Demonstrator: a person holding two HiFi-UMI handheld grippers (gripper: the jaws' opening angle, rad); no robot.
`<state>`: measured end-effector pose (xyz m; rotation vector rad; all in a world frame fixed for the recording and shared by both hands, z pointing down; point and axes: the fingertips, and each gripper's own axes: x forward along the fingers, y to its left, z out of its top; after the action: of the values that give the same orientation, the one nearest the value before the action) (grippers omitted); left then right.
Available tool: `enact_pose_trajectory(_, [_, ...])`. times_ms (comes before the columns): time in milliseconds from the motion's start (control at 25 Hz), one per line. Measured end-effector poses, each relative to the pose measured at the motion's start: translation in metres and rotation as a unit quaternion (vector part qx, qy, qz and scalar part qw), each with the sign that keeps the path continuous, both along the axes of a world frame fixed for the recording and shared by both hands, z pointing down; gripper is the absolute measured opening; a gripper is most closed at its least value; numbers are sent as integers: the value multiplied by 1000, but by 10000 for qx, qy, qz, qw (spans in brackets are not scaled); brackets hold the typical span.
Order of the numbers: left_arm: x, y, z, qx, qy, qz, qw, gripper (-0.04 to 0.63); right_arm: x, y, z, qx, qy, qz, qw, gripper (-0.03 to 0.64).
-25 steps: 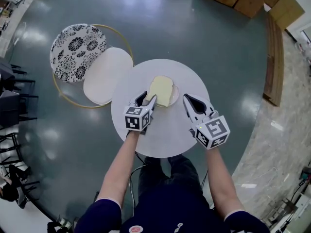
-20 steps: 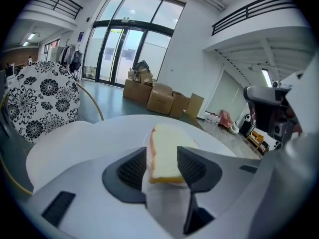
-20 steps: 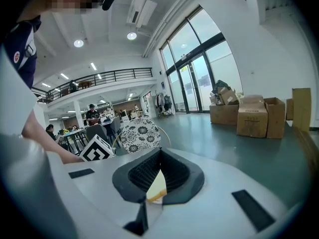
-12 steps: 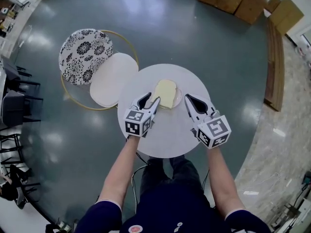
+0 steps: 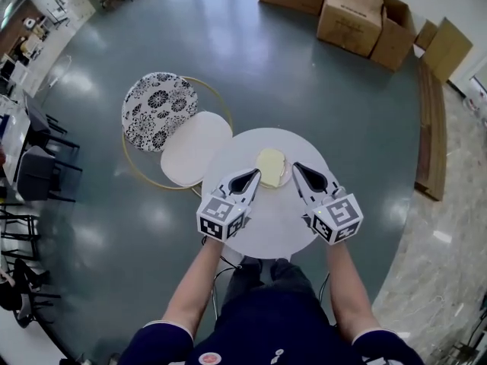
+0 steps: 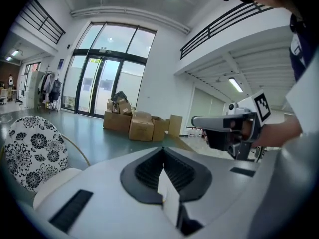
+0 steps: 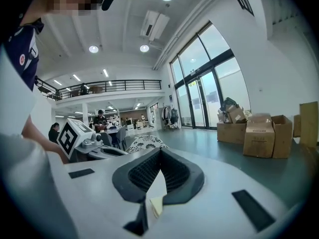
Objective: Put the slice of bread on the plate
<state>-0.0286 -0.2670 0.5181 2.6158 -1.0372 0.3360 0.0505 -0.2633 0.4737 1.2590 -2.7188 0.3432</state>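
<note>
— Claws first: in the head view, left claw point(image 5: 255, 176) and right claw point(image 5: 298, 168) hang mid-frame, either side of the bread point(image 5: 270, 166)?
— Yes, apart from it. It lies alone on the plate point(image 5: 286, 173), upper part of the table point(image 5: 266, 230), so I judge the job done.
— Left gripper view?
— Jaws together on nothing.
— Right gripper view?
— Likewise pressed together, empty; no bread in sight.

Head view overhead, gripper views level
</note>
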Motion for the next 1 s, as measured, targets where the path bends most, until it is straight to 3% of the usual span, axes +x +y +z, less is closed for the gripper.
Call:
enact_pose_trajectory(560, [8, 54, -114, 722, 535, 340, 9954, 7, -22, 43, -77, 742, -50, -365, 9966, 5])
enact_pose_trajectory(1000, [5, 70, -149, 972, 632, 368, 9926, 6, -27, 62, -107, 1030, -142, -502, 9933, 5])
